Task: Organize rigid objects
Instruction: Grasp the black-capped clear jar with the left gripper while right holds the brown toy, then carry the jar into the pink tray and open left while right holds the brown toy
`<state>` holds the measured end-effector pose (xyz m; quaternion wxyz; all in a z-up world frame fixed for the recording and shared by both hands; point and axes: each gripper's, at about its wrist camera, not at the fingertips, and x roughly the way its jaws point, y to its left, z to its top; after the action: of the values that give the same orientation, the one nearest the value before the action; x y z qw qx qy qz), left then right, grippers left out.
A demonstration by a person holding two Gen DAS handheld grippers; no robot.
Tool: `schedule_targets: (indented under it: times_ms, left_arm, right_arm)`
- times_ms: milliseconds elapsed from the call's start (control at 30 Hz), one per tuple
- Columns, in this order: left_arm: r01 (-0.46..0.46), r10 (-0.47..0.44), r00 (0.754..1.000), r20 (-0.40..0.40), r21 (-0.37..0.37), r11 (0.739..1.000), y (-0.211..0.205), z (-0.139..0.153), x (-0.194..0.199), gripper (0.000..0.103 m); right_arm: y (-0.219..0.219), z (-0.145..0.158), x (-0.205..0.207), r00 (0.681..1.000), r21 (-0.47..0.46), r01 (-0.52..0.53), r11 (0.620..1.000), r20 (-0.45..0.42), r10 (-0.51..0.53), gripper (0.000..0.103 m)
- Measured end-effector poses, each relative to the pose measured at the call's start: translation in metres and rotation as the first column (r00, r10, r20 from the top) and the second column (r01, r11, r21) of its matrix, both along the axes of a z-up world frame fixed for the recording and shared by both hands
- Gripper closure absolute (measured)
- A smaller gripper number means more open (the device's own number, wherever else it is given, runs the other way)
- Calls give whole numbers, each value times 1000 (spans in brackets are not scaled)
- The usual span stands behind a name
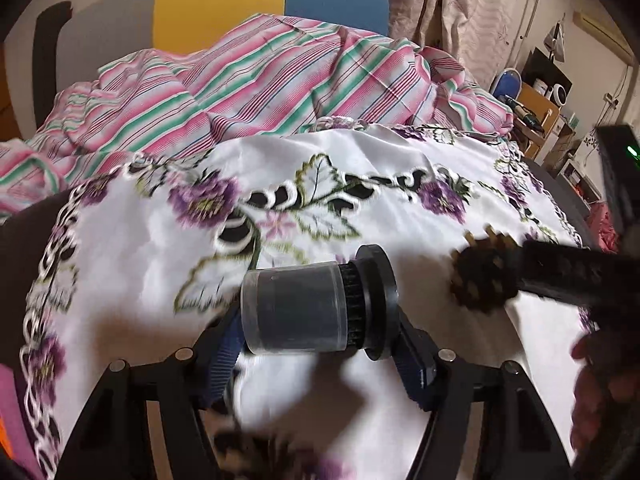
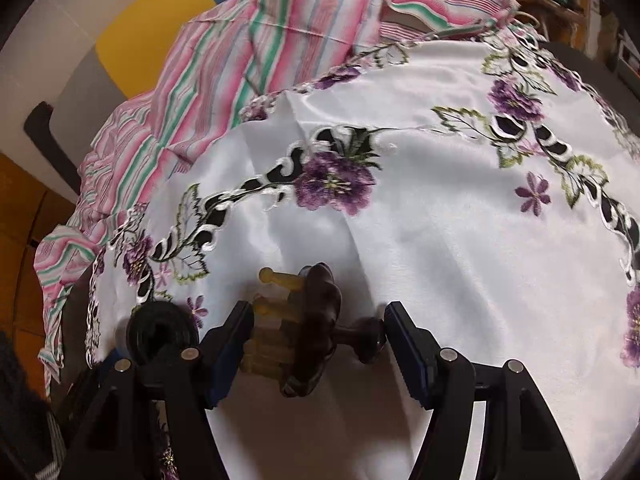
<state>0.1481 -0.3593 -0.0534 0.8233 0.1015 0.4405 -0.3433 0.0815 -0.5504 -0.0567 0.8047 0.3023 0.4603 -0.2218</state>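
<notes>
Clamping a clear-capped black filter [image 1: 320, 312], the left gripper [image 1: 320, 364] hovers over a white embroidered tablecloth [image 1: 168, 280]; the right gripper [image 2: 318, 344] pinches a brown brush [image 2: 312, 332] with amber pegs. Beyond lie a striped sheet [image 1: 248, 92], curtains [image 1: 460, 4] and cluttered shelves [image 1: 536, 108].

Both fisheye cameras sit just behind their own fingers, looking forward and down, close over the white satin tablecloth embroidered with purple flowers [image 1: 400, 168] [image 2: 440, 240]. Each also takes in the pink-and-green striped cloth [image 1: 260, 80] [image 2: 224, 80] beyond its fingertips (the right view rolled, lying further right).
</notes>
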Motion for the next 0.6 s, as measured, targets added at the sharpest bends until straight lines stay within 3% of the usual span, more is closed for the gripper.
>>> schedule_targets:
  times_ms: [100,333,600]
  left_arm:
    - [-12,12,1000,18,1,1000,18,3,-17,33]
    - [-54,52,998,-43,-55,997,66,3,-59,33]
    - [-91,86,995,-46,-135,987,129,22,-96,33]
  right_arm:
    - [7,0,3,999,-8,-32,999,6,32,35]
    - [32,2,10,990,-48,-137,989,5,138,35]
    - [74,5,18,955,-70,-289,955,46,293,35]
